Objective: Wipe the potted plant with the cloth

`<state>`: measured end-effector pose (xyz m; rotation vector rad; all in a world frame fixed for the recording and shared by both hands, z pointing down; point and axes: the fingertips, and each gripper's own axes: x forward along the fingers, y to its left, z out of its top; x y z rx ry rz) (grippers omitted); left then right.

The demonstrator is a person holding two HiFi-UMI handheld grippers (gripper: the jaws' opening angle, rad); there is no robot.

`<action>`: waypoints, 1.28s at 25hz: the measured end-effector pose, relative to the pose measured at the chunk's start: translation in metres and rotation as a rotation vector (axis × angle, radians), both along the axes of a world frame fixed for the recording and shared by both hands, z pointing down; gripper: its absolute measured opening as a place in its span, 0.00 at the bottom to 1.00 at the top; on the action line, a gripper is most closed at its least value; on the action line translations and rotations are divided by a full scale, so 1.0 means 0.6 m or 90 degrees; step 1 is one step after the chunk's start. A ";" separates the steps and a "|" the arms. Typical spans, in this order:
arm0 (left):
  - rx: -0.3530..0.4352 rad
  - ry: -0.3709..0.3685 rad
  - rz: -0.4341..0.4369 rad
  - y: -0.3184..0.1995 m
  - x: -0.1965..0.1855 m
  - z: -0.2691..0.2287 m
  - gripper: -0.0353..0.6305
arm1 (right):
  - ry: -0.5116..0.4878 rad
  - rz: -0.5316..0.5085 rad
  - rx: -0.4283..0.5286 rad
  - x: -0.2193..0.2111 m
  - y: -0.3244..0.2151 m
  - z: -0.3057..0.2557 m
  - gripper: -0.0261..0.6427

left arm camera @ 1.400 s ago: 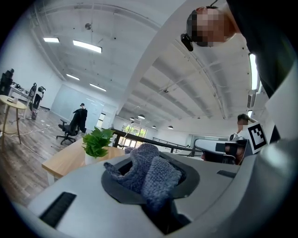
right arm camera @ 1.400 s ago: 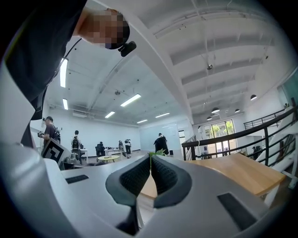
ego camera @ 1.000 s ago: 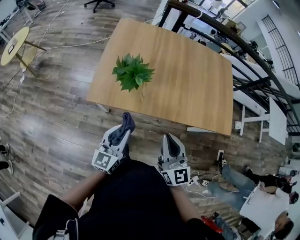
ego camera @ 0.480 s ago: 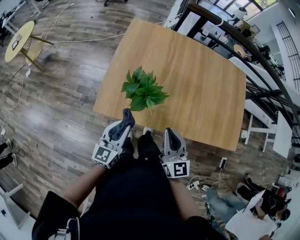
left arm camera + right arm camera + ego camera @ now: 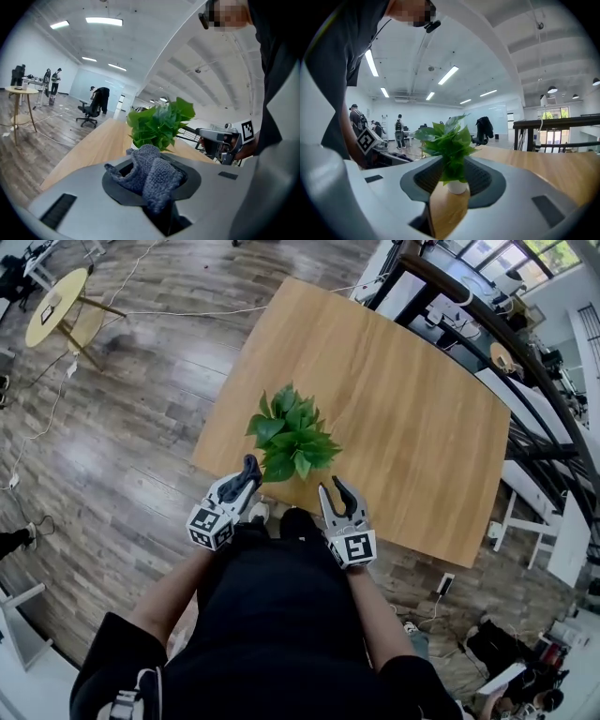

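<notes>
Right gripper point(image 5: 332, 488) empty, jaws opening

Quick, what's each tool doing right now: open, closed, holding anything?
Left tool: closed on the cloth.
Right tool: jaws opening, holding nothing; the potted plant stands beyond them.

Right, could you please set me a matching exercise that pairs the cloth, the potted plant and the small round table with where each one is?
Things:
1. cloth
2. potted plant
3. small round table

Places:
a. on the floor, away to the left
b. near the closest edge of the big wooden table
c. gripped in the jaws of the left gripper

Pairs: 1-c, 2-b, 3-a.
</notes>
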<state>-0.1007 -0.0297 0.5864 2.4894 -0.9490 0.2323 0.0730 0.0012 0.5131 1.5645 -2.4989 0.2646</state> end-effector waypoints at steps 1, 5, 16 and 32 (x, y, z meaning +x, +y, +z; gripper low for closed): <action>-0.006 0.002 -0.005 -0.016 0.003 0.008 0.22 | 0.000 -0.016 -0.014 -0.001 -0.005 0.017 0.29; 0.002 -0.012 -0.012 -0.070 0.013 0.047 0.22 | 0.025 -0.073 -0.073 -0.007 -0.024 0.092 0.36; 0.018 -0.047 0.036 -0.153 0.065 0.097 0.22 | 0.085 -0.218 -0.116 -0.023 -0.111 0.206 0.42; 0.001 -0.055 0.041 -0.164 0.089 0.106 0.21 | 0.091 -0.299 -0.118 -0.051 -0.176 0.225 0.44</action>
